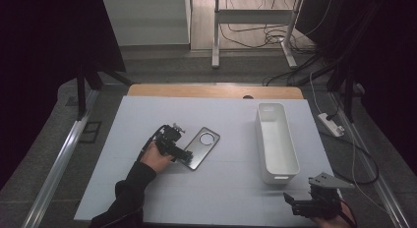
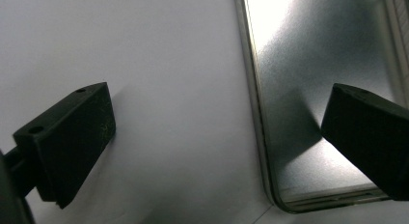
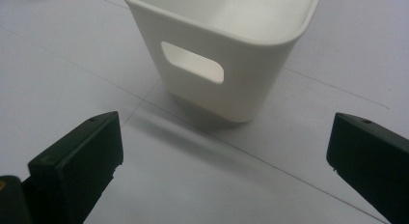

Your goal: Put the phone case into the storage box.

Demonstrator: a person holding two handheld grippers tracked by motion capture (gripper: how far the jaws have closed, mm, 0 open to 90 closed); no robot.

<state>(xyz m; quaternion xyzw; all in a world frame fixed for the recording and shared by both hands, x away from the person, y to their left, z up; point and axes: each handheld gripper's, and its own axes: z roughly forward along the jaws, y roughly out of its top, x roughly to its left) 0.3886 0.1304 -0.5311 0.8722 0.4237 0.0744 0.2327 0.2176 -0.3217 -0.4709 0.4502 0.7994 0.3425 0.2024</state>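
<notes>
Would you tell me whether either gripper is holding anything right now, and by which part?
Nothing is held. The left gripper stands open astride one long edge of the metal plate, near a corner; the right gripper is open before the white bin.

White bin [image 1: 277, 142] blocks right side — open table [image 1: 231, 188] between it and metal plate [image 1: 200, 147].

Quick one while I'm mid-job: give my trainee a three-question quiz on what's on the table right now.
1. True or false: the left claw is shut on the metal plate.
2. Which claw faces the white bin's handle cutout: A left, B right?
3. Fill in: the plate lies flat on the white ____.

Key: 1 false, its jaws stand open astride the plate's edge; 2 B; 3 mat.
</notes>
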